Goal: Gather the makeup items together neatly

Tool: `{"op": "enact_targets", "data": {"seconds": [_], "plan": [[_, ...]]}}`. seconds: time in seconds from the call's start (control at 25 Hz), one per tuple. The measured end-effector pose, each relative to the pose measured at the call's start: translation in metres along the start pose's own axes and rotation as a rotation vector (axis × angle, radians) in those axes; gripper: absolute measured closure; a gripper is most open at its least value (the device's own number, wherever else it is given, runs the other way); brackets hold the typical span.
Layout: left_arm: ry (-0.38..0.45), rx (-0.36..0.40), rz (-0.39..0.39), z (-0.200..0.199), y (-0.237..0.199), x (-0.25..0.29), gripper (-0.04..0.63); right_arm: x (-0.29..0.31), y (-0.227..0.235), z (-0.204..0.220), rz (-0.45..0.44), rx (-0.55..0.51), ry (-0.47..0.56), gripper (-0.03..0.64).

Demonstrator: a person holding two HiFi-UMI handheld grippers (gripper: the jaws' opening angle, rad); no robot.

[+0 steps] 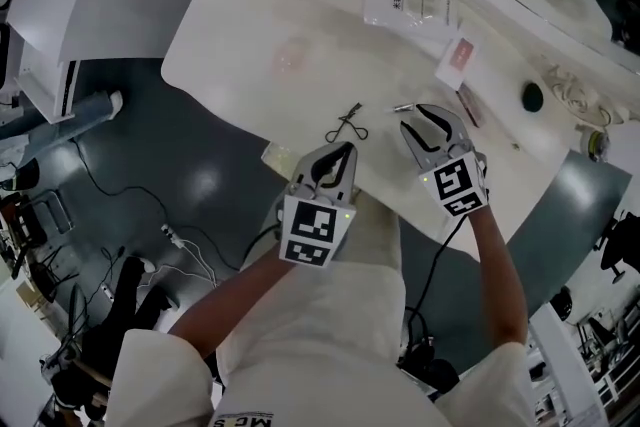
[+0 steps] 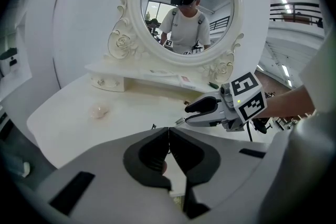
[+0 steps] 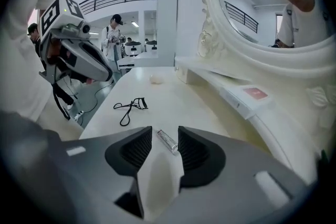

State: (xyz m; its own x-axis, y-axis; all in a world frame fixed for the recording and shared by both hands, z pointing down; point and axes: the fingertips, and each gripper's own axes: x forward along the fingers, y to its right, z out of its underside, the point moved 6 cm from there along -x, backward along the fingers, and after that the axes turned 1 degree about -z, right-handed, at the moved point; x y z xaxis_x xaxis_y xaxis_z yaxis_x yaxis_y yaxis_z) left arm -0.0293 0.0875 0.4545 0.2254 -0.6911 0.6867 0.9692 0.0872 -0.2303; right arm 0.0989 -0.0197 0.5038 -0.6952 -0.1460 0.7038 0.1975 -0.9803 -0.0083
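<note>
1. Cream-white tabletop curved round in front of me. Its near edge ran just under both tools, and the dark floor showed beyond it.
2. Bare surface lay open to the left and toward the far side. Only a small pinkish clear dish sat out there, well apart from everything else.
3. To the far right, a raised shelf at the foot of the mirror closed off the room. A white packet and a red-and-white card lay near it.
4. My right tool pointed down at the tabletop with its jaws spread. A small clear tube lay flat between them, at an angle to the jaws, and neither pad pressed on it.
5. My left tool was pressed together on nothing, close to the front edge.
6. The black eyelash curler, thin with looped handles, lay flat just beyond the left tool's tip. It was near the tube but apart from it.
</note>
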Motion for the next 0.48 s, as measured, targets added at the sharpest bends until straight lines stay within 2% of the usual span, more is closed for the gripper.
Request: {"op": "enact_targets", "data": {"seconds": [0.32, 0.48], "plan": [[-0.005, -0.038, -0.039, 0.007, -0.003, -0.002, 0.585, 0.015, 0.005, 0.002, -0.100, -0.117, -0.040, 0.471], [-0.021, -0.048, -0.047, 0.013, -0.004, -0.001, 0.586, 0.019, 0.005, 0.001, -0.136, -0.180, -0.052, 0.499]]}}
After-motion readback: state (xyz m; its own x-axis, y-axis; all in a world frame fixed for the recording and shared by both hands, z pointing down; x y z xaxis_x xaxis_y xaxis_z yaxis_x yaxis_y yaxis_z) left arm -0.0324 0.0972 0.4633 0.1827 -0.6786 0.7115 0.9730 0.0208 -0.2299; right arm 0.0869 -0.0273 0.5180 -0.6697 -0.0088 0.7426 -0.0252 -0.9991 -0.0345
